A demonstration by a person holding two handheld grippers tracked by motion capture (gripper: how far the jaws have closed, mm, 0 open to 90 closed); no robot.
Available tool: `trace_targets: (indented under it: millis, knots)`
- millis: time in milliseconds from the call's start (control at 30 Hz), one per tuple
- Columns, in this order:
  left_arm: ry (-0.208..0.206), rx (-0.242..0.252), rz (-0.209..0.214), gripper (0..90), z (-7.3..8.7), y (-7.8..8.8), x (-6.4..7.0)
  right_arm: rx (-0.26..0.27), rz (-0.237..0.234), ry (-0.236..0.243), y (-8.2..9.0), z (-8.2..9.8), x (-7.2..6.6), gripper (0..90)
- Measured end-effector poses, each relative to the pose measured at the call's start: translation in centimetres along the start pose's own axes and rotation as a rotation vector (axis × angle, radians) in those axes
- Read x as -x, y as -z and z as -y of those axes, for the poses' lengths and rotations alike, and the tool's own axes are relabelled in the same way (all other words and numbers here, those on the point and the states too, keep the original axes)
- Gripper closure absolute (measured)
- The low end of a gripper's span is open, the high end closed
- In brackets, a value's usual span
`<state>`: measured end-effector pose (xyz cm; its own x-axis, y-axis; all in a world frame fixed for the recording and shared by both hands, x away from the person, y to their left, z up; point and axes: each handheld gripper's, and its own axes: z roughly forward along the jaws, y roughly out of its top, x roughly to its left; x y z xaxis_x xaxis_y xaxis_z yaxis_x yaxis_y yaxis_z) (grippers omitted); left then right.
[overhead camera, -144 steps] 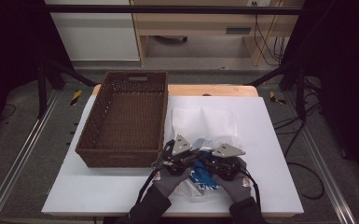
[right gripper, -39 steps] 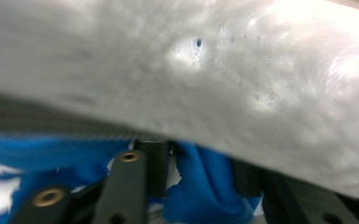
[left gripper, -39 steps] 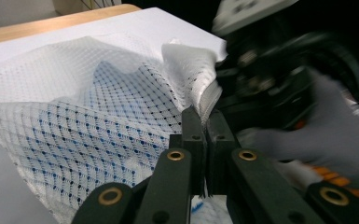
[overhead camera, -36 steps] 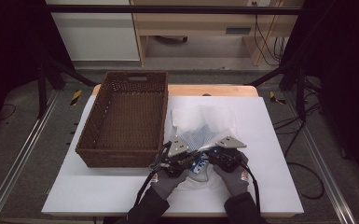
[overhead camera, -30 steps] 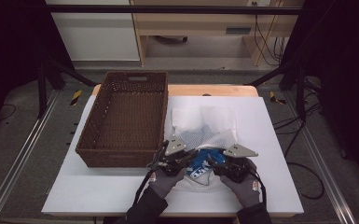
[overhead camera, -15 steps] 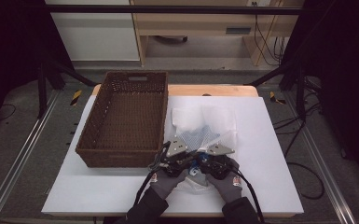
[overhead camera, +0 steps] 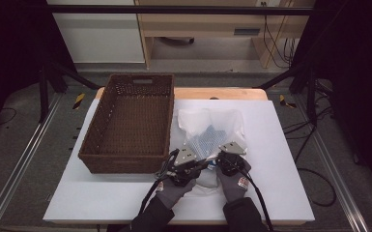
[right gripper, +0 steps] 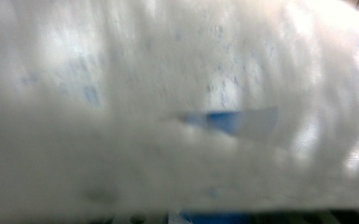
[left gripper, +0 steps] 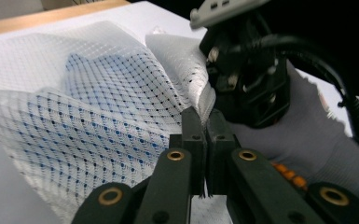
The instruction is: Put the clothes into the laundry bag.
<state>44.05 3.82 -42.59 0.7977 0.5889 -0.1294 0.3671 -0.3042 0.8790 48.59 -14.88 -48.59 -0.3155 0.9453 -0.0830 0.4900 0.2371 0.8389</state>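
Note:
A white mesh bag (overhead camera: 212,128) with something blue inside lies on the white table (overhead camera: 280,159), right of the basket. My left gripper (overhead camera: 204,164) is at the bag's near edge. In the left gripper view its jaws (left gripper: 204,140) are shut tight on the bag's hem (left gripper: 121,107). My right gripper (overhead camera: 219,164) sits close beside it on the same edge, held by a grey-gloved hand (left gripper: 303,130). Its jaws have just been closing. White mesh (right gripper: 168,93) lies blurred against its camera and hides the jaws, so I cannot tell if they press on it.
A dark brown wicker basket (overhead camera: 96,130) stands at the table's left, its near right corner just beside my left gripper. Black cables trail from both grippers toward the person. Dark stand legs flank the table's far corners.
My right gripper has come in from the right and lower, toward the left gripper at the bag's near edge. The left gripper has stayed put.

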Motion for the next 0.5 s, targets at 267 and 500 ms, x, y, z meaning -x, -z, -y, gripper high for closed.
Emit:
trace_targets:
  millis: [267, 500]
  knots:
    - [0.027, -0.011, -0.015, 88.4, 0.5, -0.4, -0.6, 0.009, -0.209, -0.019, 2.9, -0.6, 1.8, 45.1]
    - [0.027, -0.015, -0.023, 88.4, 0.5, -0.4, -0.7, 0.003, -0.345, 0.034, 6.8, -0.1, 3.0, 33.3]
